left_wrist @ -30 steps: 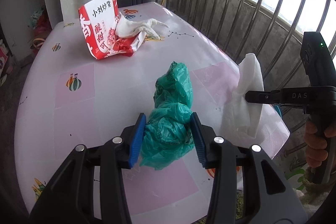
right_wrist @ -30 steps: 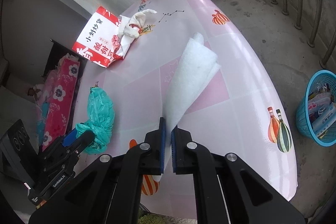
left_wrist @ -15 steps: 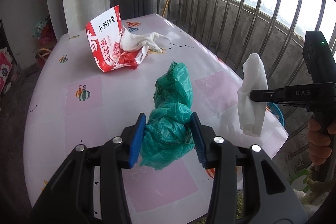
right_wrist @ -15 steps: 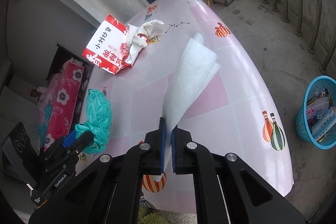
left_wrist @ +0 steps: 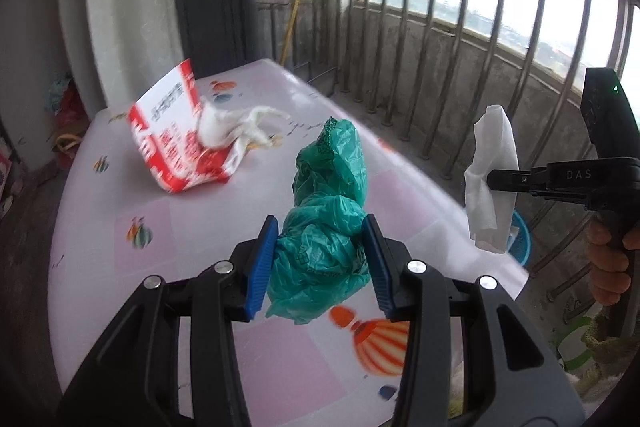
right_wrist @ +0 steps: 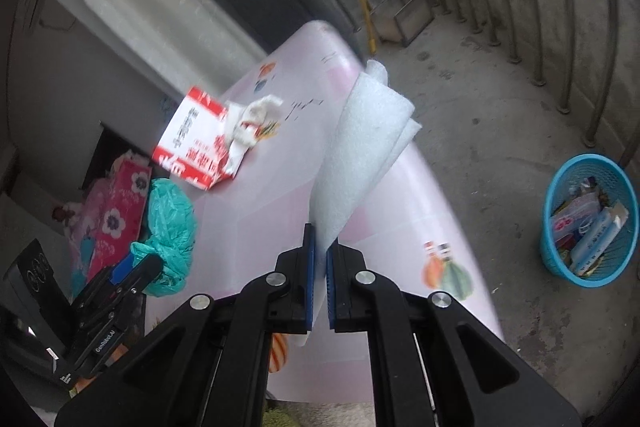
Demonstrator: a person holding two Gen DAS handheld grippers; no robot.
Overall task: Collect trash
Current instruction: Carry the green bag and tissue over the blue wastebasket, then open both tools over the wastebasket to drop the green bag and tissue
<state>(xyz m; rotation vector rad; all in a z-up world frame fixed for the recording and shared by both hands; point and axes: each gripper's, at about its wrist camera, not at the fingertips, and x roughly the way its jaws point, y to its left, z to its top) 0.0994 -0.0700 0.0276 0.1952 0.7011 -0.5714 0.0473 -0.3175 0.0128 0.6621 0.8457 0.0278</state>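
The left gripper pinches a crumpled green bag whose long axis runs away above the pink table, while the right gripper, pressed together, clamps an upward-pointing white tissue.

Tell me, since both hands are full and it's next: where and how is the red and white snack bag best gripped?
Probably by the upright printed panel of the red and white snack bag, near its raised top edge, coming from above. That panel stands up thin and free off the table, so a tool could straddle it, while the lower end lies crumpled with white paper bunched against it.
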